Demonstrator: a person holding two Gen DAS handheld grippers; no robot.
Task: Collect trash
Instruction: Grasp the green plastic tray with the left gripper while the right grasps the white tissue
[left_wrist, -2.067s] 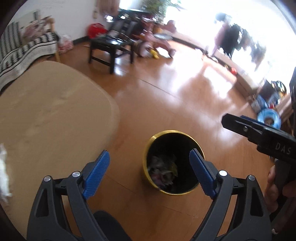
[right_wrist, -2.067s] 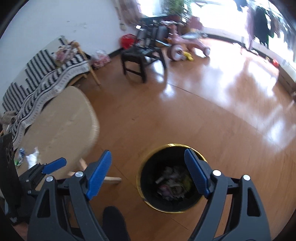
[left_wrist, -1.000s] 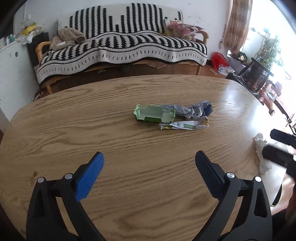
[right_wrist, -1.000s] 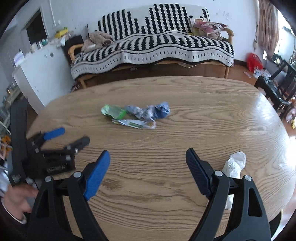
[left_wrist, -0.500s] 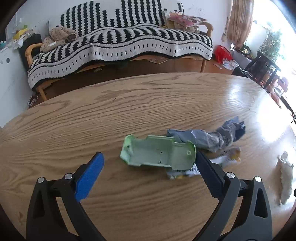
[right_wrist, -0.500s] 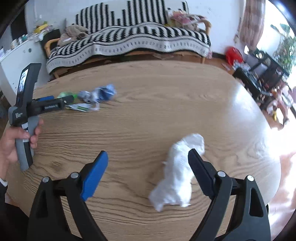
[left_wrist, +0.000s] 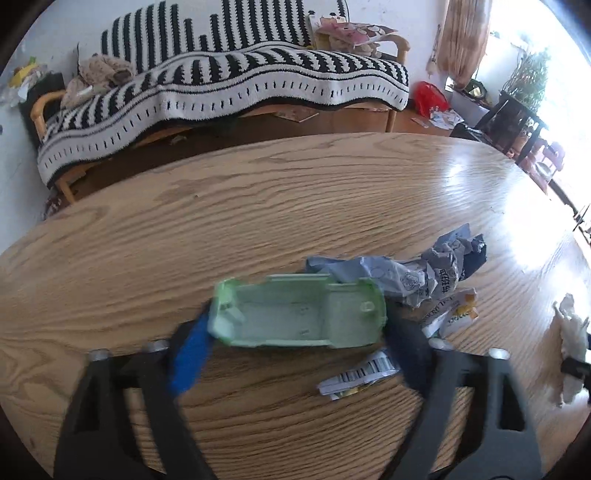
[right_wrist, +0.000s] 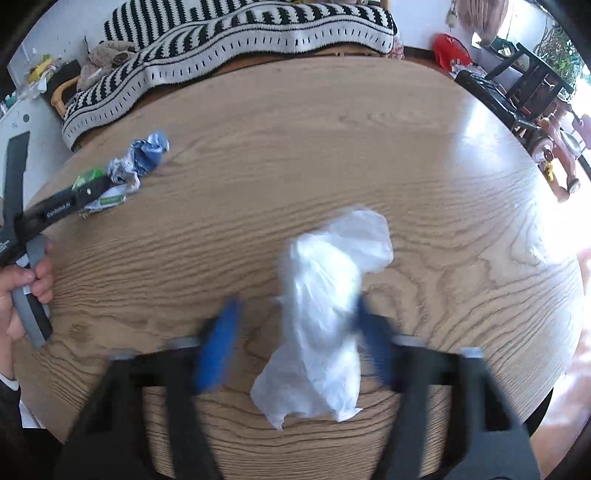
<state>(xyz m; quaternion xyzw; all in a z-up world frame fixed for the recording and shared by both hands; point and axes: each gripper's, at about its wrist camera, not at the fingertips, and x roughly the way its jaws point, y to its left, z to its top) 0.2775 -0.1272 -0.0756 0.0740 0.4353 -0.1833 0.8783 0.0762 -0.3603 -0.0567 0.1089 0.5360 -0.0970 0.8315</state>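
My left tongs (left_wrist: 295, 345) straddle the green plastic tray (left_wrist: 299, 317), blue pads at its two ends, seemingly closing; my right tongs (right_wrist: 295, 347) bracket the white crumpled tissue (right_wrist: 325, 314) near the table's (right_wrist: 332, 147) right edge, part-open. A grey-blue crumpled wrapper (left_wrist: 424, 273) overlaps the tray, with a barcoded packet (left_wrist: 362, 373) beside. I judge the tray may skid or drag them; the tissue could tear.

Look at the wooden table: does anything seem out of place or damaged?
Yes. Litter lies on the table: an upturned green plastic shell, crumpled blue-grey wrappers, a torn barcode packet, and a crumpled white tissue. Nothing looks spilled.
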